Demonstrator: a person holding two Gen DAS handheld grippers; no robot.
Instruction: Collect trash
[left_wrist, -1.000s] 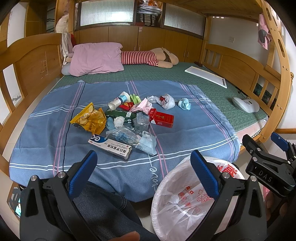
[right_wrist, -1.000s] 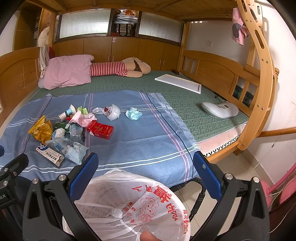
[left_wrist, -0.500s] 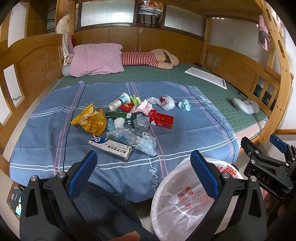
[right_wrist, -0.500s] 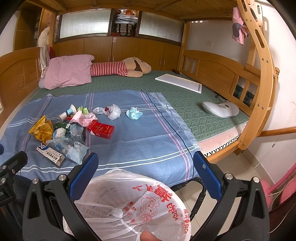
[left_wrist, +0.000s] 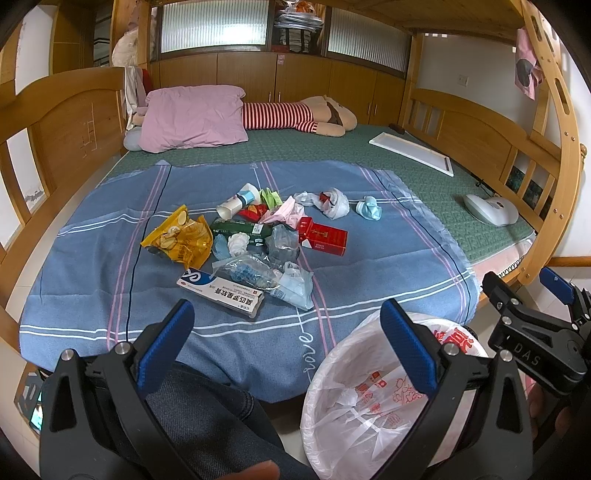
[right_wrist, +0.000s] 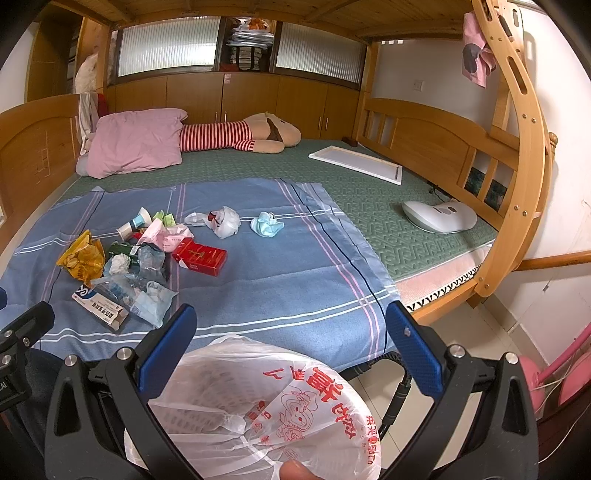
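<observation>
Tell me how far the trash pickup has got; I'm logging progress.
Barely begun. Done: a lined bin stands ready by the bed, with no trash visible inside. In hand: nothing; the left tongs and right tongs are both open and empty. Left: the whole pile on the blue sheet, including the toothpaste box, chip bag, red box and mask.

I hold my left gripper low and level, jaws spread wide with nothing between them. My right gripper sits beside it, equally wide and empty; a fingertip shows beneath it.
</observation>
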